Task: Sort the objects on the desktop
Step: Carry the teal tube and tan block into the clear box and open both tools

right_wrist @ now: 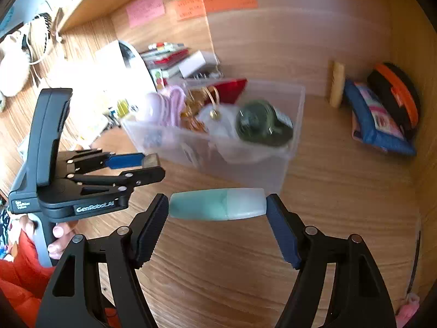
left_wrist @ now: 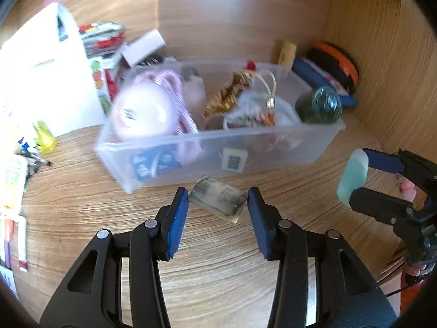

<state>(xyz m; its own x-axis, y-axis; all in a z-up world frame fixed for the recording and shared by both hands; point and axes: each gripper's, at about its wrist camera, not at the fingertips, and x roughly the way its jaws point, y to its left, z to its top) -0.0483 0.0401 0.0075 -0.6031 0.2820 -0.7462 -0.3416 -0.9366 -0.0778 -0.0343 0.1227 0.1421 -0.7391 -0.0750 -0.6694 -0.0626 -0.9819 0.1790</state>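
My left gripper (left_wrist: 218, 201) is shut on a small grey printed block (left_wrist: 218, 202), held above the wooden desk just in front of a clear plastic bin (left_wrist: 322, 147). My right gripper (right_wrist: 217, 205) is shut on a teal and white capsule-shaped tube (right_wrist: 217, 204), gripped end to end, in front of the bin (right_wrist: 289, 164). The tube also shows in the left wrist view (left_wrist: 352, 176), to the right. The left gripper shows in the right wrist view (right_wrist: 151, 165). The bin holds a pink round thing (left_wrist: 142, 114), gold ribbon (left_wrist: 226, 95), a dark green jar (left_wrist: 319, 106) and other small things.
A blue packet (right_wrist: 377, 120), a black and orange case (right_wrist: 396, 101) and a cork-coloured cylinder (right_wrist: 336, 83) lie in the back right corner against the wooden walls. A white box (left_wrist: 46, 76), stacked packets (left_wrist: 103, 41) and small bottles (left_wrist: 43, 136) crowd the left.
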